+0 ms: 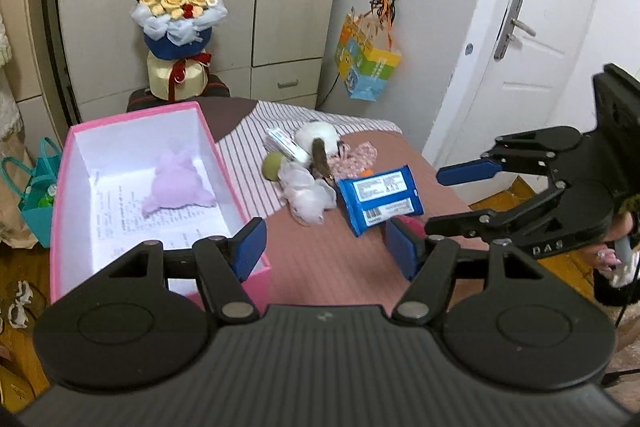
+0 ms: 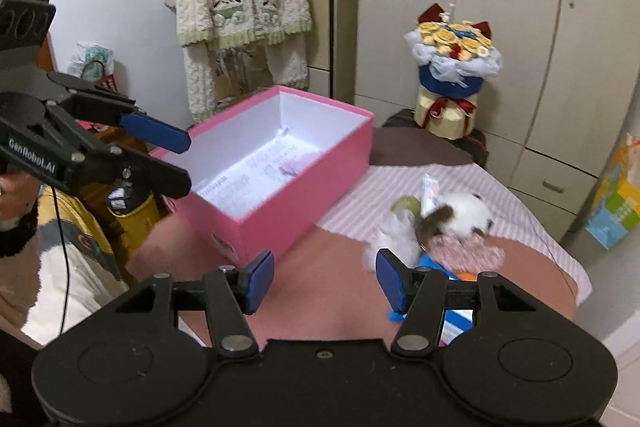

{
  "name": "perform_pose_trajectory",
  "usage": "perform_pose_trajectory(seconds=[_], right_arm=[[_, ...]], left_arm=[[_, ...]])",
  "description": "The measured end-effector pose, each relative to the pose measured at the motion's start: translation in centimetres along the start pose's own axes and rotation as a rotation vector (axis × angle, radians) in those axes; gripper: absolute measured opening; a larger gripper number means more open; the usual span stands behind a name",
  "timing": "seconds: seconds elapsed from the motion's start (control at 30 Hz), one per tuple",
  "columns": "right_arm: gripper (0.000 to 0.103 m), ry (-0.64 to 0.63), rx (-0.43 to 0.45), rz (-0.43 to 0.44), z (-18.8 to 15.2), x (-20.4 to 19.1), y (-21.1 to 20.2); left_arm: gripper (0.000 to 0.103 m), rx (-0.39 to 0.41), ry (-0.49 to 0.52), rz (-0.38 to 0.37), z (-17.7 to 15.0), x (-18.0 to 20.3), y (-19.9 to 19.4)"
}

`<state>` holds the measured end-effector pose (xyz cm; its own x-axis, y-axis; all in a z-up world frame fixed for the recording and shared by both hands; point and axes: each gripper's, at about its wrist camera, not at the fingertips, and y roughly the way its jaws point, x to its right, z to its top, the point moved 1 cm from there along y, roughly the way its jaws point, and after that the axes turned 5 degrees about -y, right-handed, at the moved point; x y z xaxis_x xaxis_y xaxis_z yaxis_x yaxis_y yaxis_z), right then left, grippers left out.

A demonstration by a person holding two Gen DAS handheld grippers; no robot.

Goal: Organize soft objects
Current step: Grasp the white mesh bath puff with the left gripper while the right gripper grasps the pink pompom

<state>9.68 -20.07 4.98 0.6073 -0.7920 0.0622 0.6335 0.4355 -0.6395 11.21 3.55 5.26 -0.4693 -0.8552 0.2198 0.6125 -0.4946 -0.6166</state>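
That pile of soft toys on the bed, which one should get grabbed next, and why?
Probably the right gripper reaches for the white plush: both grippers look empty, only the purple plush lies in the pink box, and the pile sits just ahead.

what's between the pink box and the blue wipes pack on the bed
In the left wrist view, a green ball and a white mesh pouf lie between the pink box and the blue wipes pack.

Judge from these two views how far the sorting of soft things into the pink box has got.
Done: one lilac plush lies in the pink box. In hand: nothing; the left gripper and right gripper are open and empty. Left: the white plush, white puff, floral cloth and blue pack remain on the bed.
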Motion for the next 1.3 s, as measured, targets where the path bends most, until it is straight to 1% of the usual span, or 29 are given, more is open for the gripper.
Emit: perform_pose_trajectory(seconds=[0.07,0.23,0.37,0.5,0.63,0.73,0.93,1.13,1.23,1.3], right_arm=[[0.062,-0.003,-0.001,-0.012,-1.2,0.1,-0.1],[0.062,-0.003,0.004,-0.041,-4.3,0.8,0.2],[0.062,0.000,0.026,-0.060,-6.4,1.7,0.9],[0.063,-0.017,0.053,-0.115,-8.2,2.2,2.2],[0.063,-0.038,0.066,-0.177,-10.0,2.7,4.0],[0.063,-0.008,0.091,-0.180,-11.2,3.3,5.2],[0.063,0.089,0.126,-0.209,-12.9,5.0,6.9],[0.063,0.193,0.102,-0.175,-13.9,6.0,8.4],[0.063,0.219,0.101,-0.189,-14.2,6.0,8.9],[0.064,0.217,0.104,-0.206,-14.4,5.7,9.2]], left_arm=[[0.065,-0.008,0.007,0.007,-0.4,0.8,0.8],[0.065,0.006,0.045,0.043,-1.3,2.7,3.2],[0.065,0.012,0.040,0.057,-1.6,3.5,5.6],[0.065,0.033,0.041,0.068,-1.6,4.0,8.0],[0.065,0.080,0.052,0.091,-1.9,4.7,10.1],[0.065,0.092,0.037,0.105,-2.1,4.7,11.9],[0.065,0.107,-0.004,0.188,-2.1,4.2,15.8],[0.065,0.094,-0.092,0.257,-1.8,2.6,20.1],[0.065,0.109,-0.104,0.307,-1.6,2.0,21.6],[0.065,0.115,-0.109,0.309,-1.6,1.6,22.4]])
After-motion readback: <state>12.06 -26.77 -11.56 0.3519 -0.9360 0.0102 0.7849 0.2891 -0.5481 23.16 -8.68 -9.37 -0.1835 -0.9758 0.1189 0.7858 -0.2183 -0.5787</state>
